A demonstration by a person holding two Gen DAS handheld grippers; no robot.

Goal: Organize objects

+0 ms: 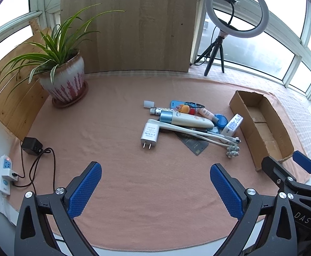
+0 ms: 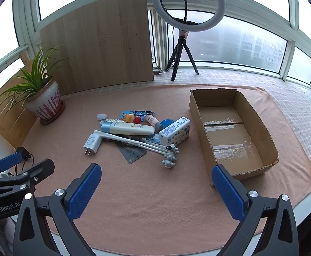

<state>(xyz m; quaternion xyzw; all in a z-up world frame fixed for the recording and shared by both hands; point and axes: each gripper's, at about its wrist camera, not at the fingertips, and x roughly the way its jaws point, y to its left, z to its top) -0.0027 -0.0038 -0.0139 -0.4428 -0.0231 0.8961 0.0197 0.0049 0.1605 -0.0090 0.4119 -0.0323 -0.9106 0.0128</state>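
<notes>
A pile of small objects lies mid-table on the pink cloth: a white charger plug (image 1: pixel 149 132) (image 2: pixel 93 141), a cream lotion tube (image 1: pixel 185 119) (image 2: pixel 129 129), a white tissue pack (image 2: pixel 175 130) (image 1: pixel 232 124), a grey knobbed massager (image 2: pixel 169 156) (image 1: pixel 232 150), a dark card (image 2: pixel 130 151), pens and small toys. An empty cardboard box (image 2: pixel 234 132) (image 1: pixel 262 128) stands right of the pile. My left gripper (image 1: pixel 155 185) is open and empty, short of the pile. My right gripper (image 2: pixel 156 187) is open and empty, near the box's front corner.
A potted plant (image 1: pixel 63 81) stands back left. A wooden board (image 1: pixel 134 27) leans at the back. A ring light on a tripod (image 2: pixel 187 21) stands back right. A power strip with black adapter and cables (image 1: pixel 6 170) lies at the left edge.
</notes>
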